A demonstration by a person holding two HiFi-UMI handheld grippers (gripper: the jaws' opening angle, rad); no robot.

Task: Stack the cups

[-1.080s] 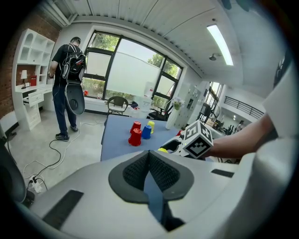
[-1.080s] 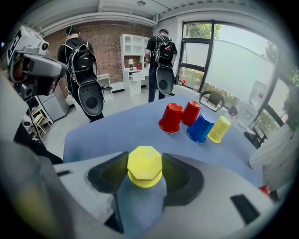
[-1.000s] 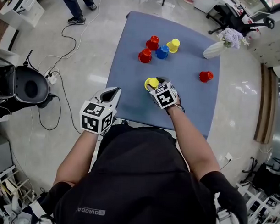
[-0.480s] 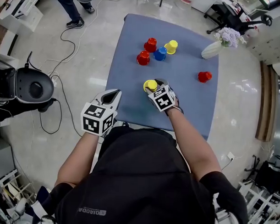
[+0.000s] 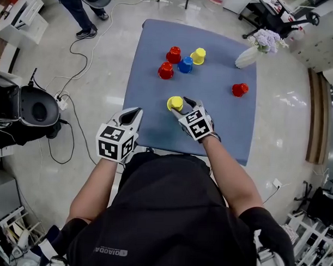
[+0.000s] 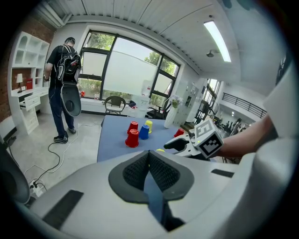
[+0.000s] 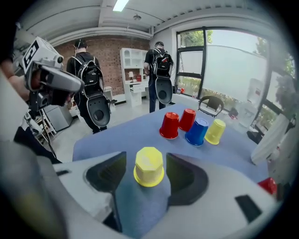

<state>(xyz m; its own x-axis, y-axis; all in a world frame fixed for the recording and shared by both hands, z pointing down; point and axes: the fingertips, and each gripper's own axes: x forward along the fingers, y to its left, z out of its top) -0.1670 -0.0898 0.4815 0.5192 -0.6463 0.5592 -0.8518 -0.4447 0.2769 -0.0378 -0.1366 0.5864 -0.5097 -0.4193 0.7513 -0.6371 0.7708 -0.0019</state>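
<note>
A yellow cup (image 5: 175,103) stands upside down near the front of the blue table (image 5: 221,126). My right gripper (image 5: 182,106) is open around it, and its jaws have just been opening. In the right gripper view the yellow cup (image 7: 149,167) sits between the pads (image 7: 108,173) with a gap on each side. Further back stand two red cups (image 5: 165,70), a blue cup (image 5: 185,64) and another yellow cup (image 5: 198,55), all upside down. A lone red cup (image 5: 239,90) is at the right. My left gripper (image 5: 134,112) hangs shut and empty off the table's front left edge.
A white vase with flowers (image 5: 251,53) stands at the table's far right corner. A person (image 5: 78,9) stands on the floor beyond the far left corner, near cables (image 5: 76,50). A black round seat (image 5: 33,111) sits to the left.
My right gripper has drawn back a little from the yellow cup, and its jaws stand wider. The cup stays on the table. The left gripper has not moved.
</note>
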